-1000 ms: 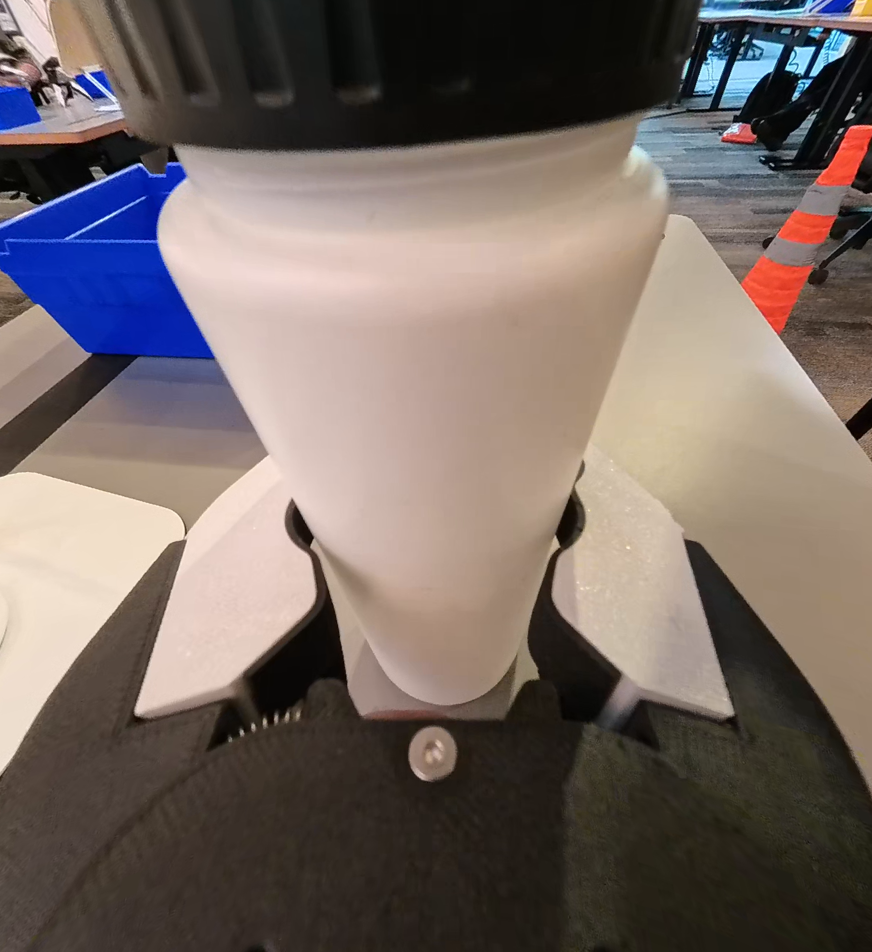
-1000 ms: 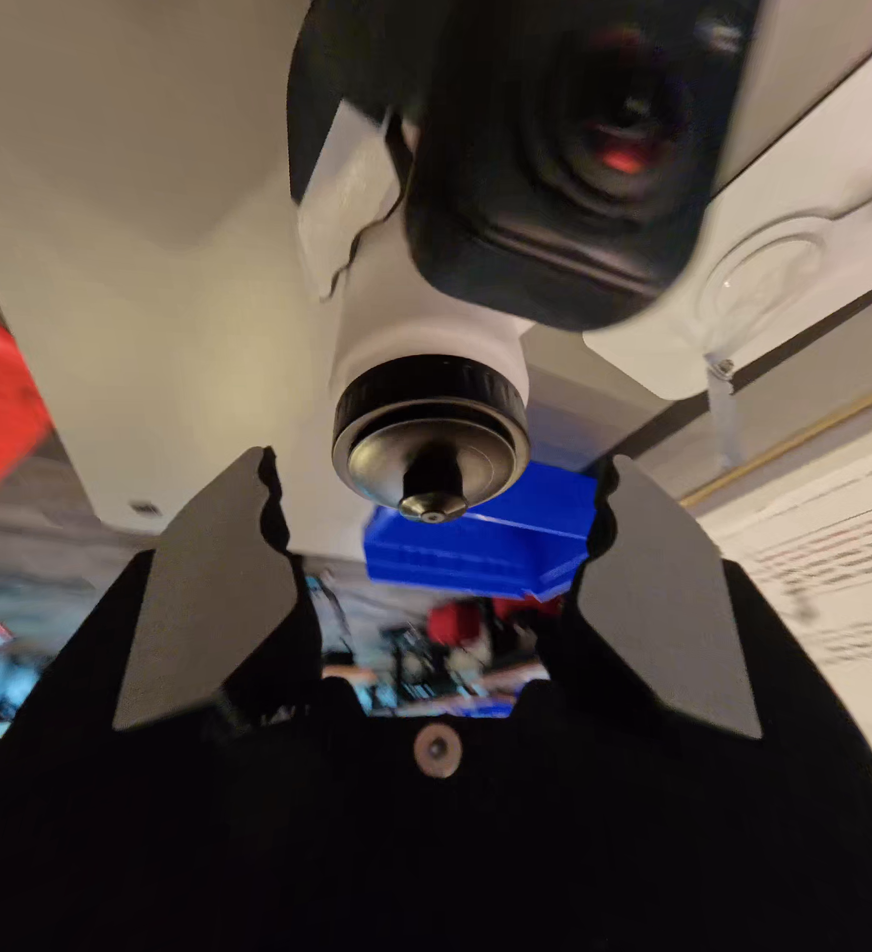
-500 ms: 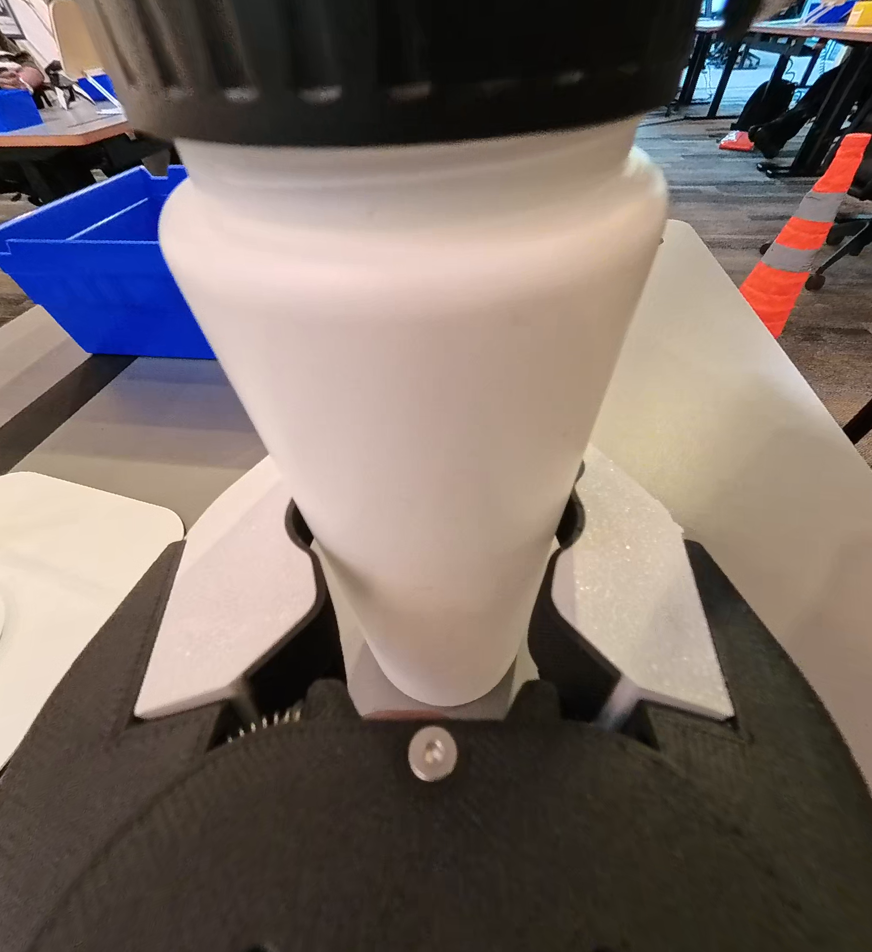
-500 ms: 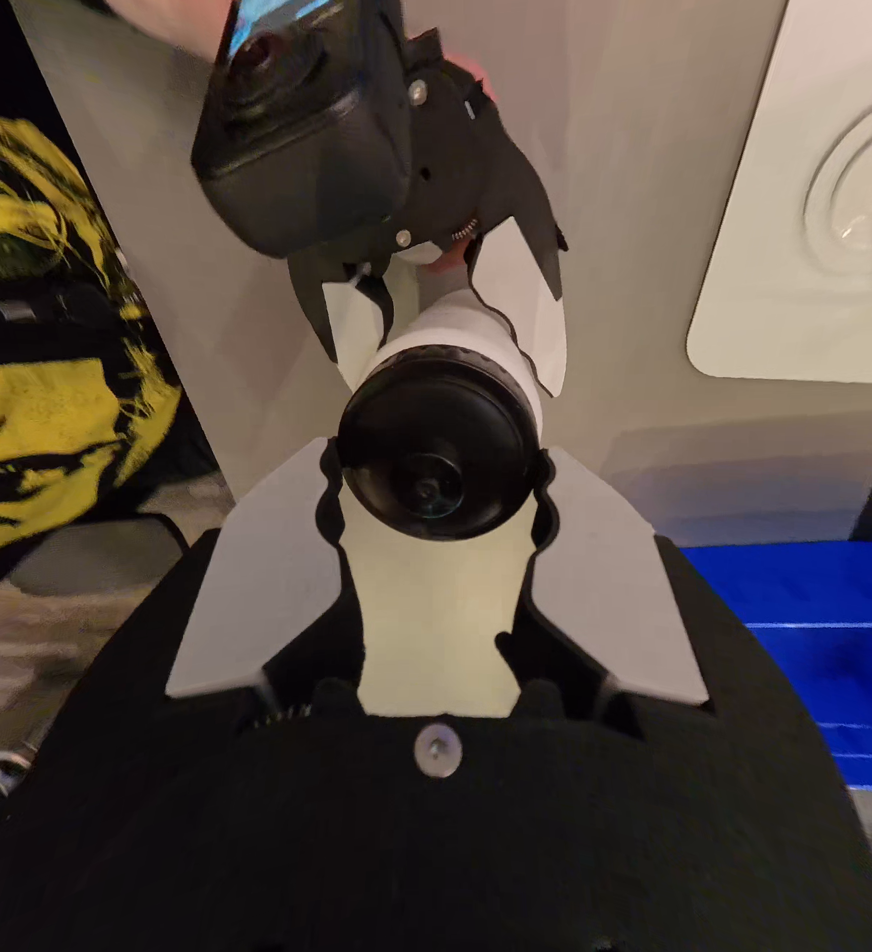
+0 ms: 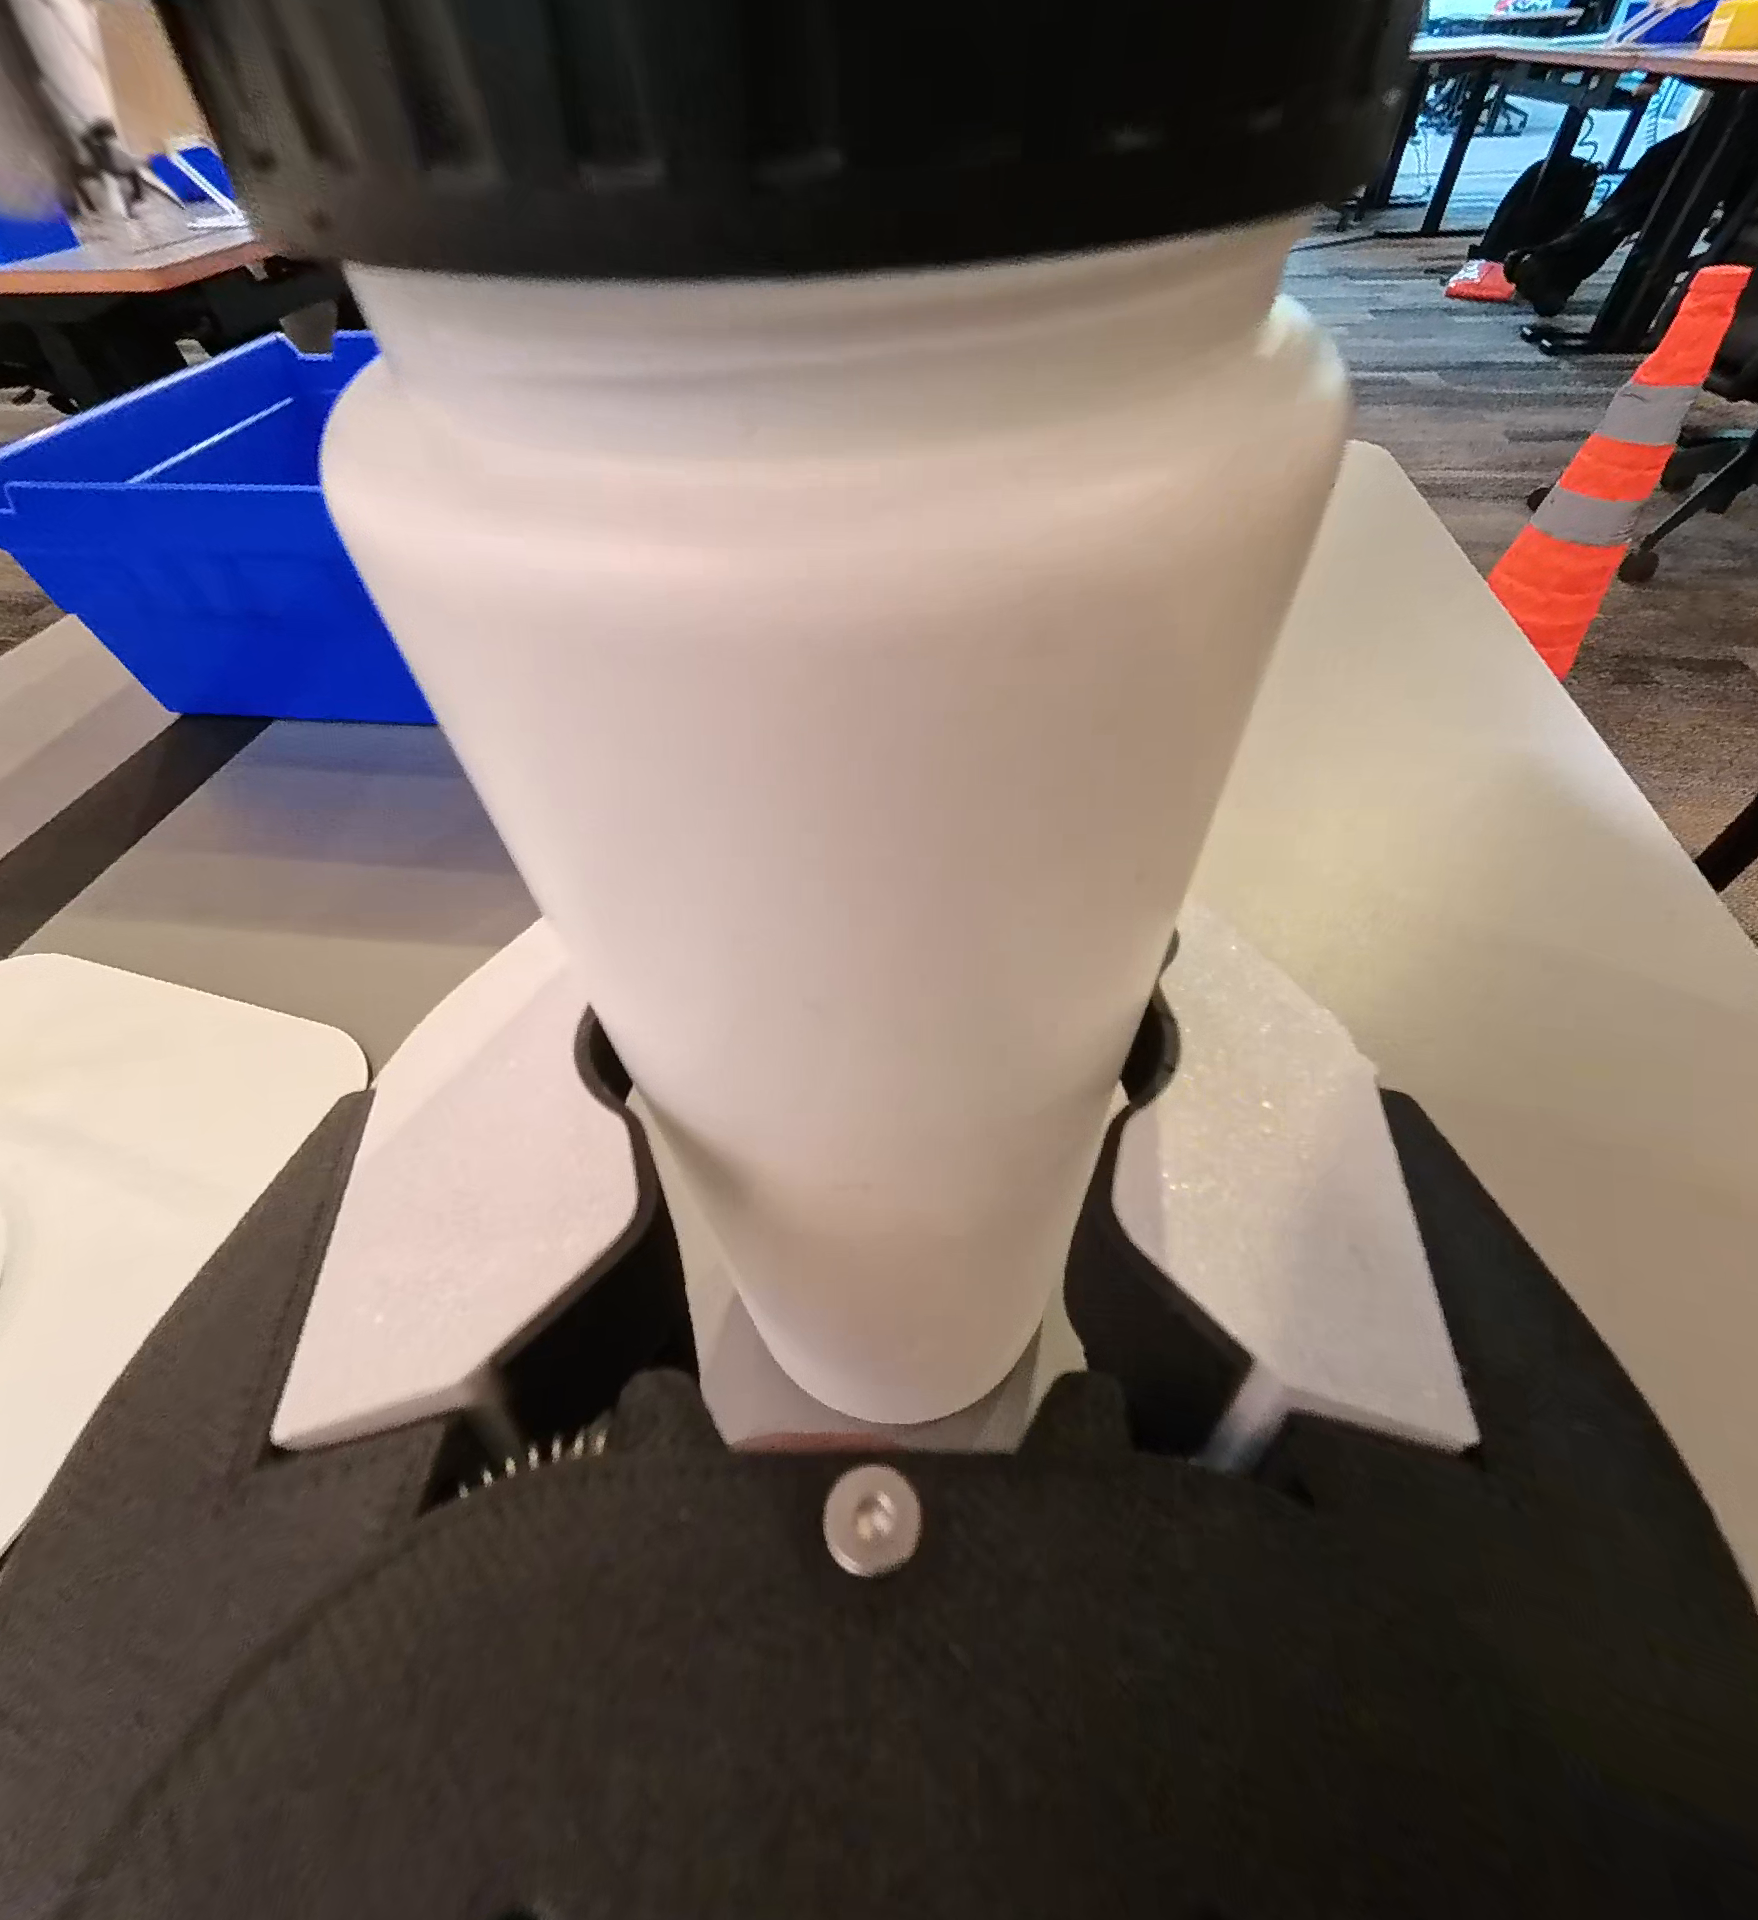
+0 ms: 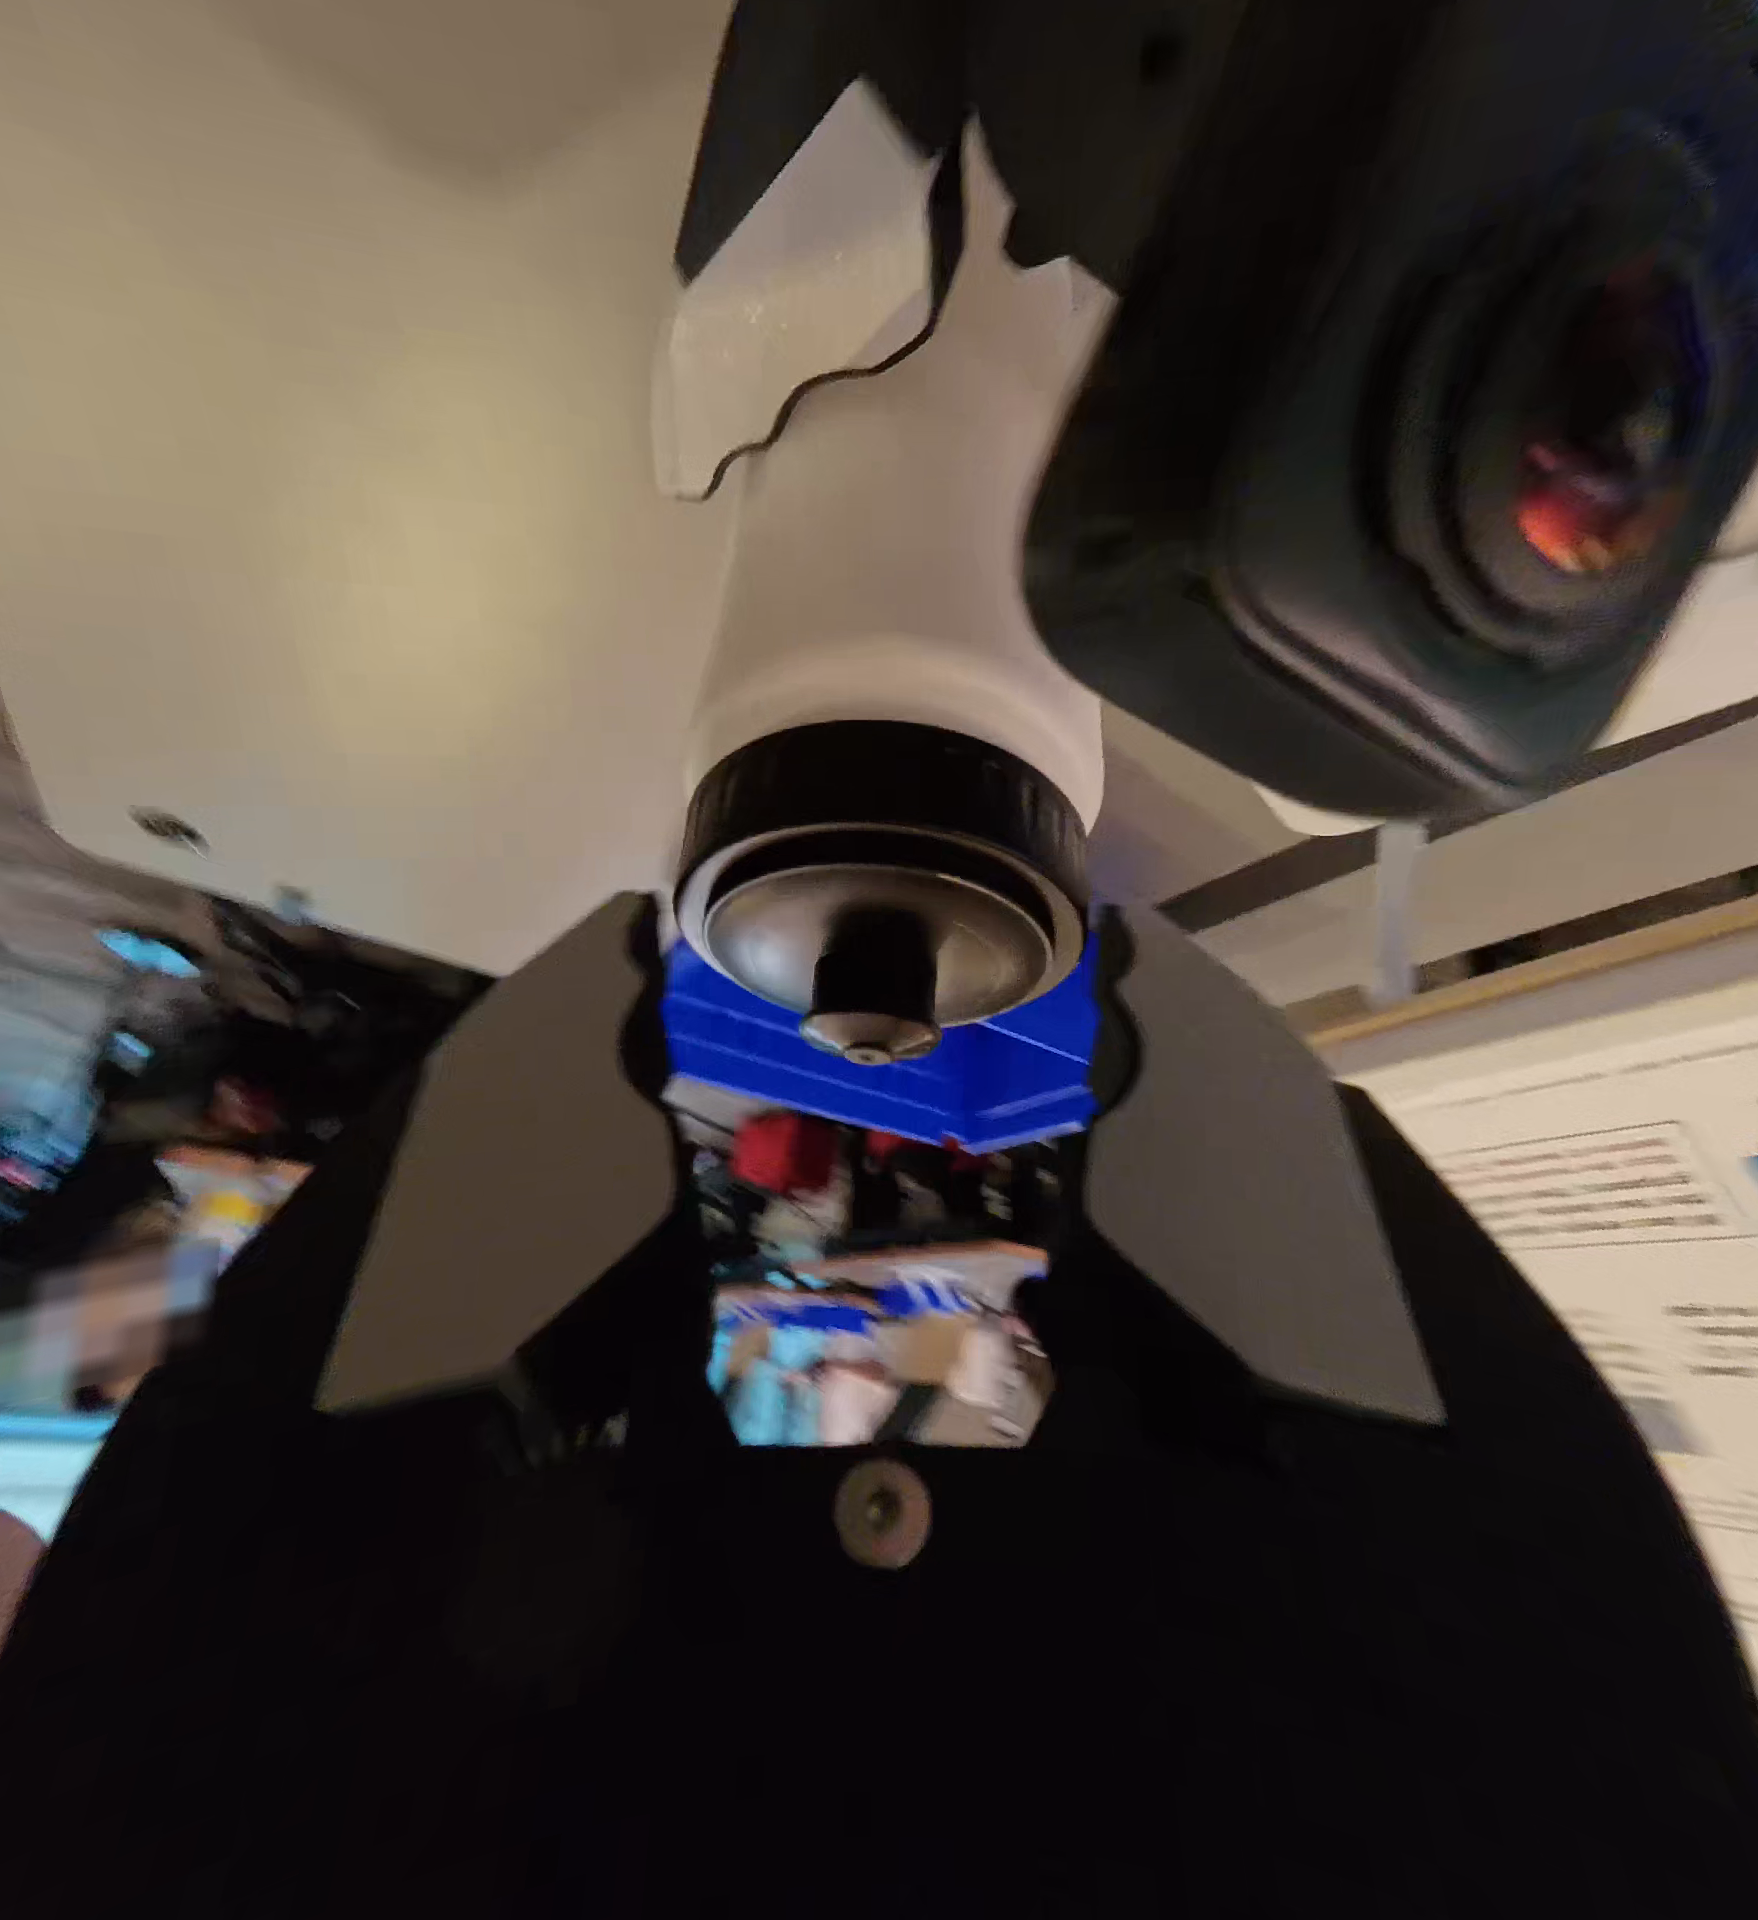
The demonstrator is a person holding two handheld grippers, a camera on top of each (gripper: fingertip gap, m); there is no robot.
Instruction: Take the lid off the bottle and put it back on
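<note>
A white bottle (image 5: 833,727) with a black ribbed lid (image 5: 802,125) is held above the table. My left gripper (image 5: 875,997) is shut on the bottle's lower body. In the right wrist view the bottle (image 6: 885,582) points at the camera, lid (image 6: 875,821) first, with a small knob at its centre. My right gripper (image 6: 880,977) has closed in on the lid, its fingertips against the rim on both sides. The left gripper's white fingers (image 6: 781,312) and its black camera (image 6: 1426,447) show behind the bottle. The lid's top is cut off in the left wrist view.
A blue bin (image 5: 179,561) stands at the back left of the grey table (image 5: 1426,831). A white tray (image 5: 106,1143) lies at the left. An orange cone (image 5: 1623,468) and chairs stand on the floor to the right. Printed sheets (image 6: 1633,1195) show at the right.
The right gripper went from wide open to closed around the lid, then rolled so its view turned over. The lid looks blurred in the left view. The left gripper held still.
</note>
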